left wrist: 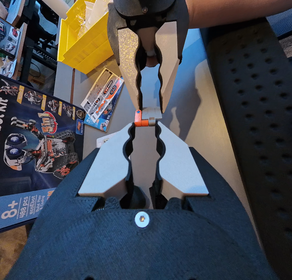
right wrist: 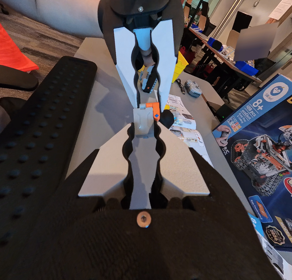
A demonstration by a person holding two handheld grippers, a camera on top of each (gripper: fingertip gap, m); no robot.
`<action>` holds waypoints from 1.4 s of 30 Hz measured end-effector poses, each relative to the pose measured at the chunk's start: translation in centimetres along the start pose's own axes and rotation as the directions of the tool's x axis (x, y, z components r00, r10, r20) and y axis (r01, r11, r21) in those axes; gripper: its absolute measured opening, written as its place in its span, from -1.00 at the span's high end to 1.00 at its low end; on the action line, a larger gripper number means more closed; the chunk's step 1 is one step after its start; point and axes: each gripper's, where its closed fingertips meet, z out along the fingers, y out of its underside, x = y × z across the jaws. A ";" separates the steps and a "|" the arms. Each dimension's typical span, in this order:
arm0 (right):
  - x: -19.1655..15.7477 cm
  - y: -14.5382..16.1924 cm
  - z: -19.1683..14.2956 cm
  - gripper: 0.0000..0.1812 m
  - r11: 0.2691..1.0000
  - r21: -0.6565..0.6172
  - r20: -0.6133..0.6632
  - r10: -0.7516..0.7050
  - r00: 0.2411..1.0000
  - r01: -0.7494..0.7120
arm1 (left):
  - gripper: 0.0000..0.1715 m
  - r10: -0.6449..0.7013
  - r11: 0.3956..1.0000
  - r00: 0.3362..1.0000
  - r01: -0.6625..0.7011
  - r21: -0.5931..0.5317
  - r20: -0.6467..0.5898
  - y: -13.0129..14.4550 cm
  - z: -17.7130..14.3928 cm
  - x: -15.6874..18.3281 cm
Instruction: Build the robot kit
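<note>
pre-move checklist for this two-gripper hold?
1. Left gripper jaws closed on the orange elbow: ok.
2. Right gripper jaws closed on the grey panel: ok.
3. Elbow meets the panel's end: ok; fully seated: cannot tell.
4. Blue pin in the elbow's free end: ok.
5. Assembly off the table: looks ok, it casts a shadow below.
6. Open booklet in the right wrist view: ok.

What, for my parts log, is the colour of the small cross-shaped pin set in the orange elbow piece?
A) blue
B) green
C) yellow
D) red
A: the pin in the end of the orange elbow piece shows blue in both wrist views.
</note>
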 end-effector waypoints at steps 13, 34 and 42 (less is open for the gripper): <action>0.0 0.0 0.3 0.74 1.000 0.011 0.008 0.022 1.000 -0.022 | 0.74 -0.042 0.994 0.999 0.045 -0.099 0.029 0.2 -0.3 0.0; -1.4 1.6 3.5 0.74 0.994 -0.110 0.026 0.010 1.000 -0.007 | 0.43 -0.465 0.878 0.876 0.475 -0.062 0.129 6.0 -0.4 2.1; -0.9 0.1 5.5 0.74 0.931 -0.192 -0.149 -0.340 0.929 0.310 | 0.78 -0.842 0.265 0.414 0.876 0.403 -0.346 3.8 -4.4 0.8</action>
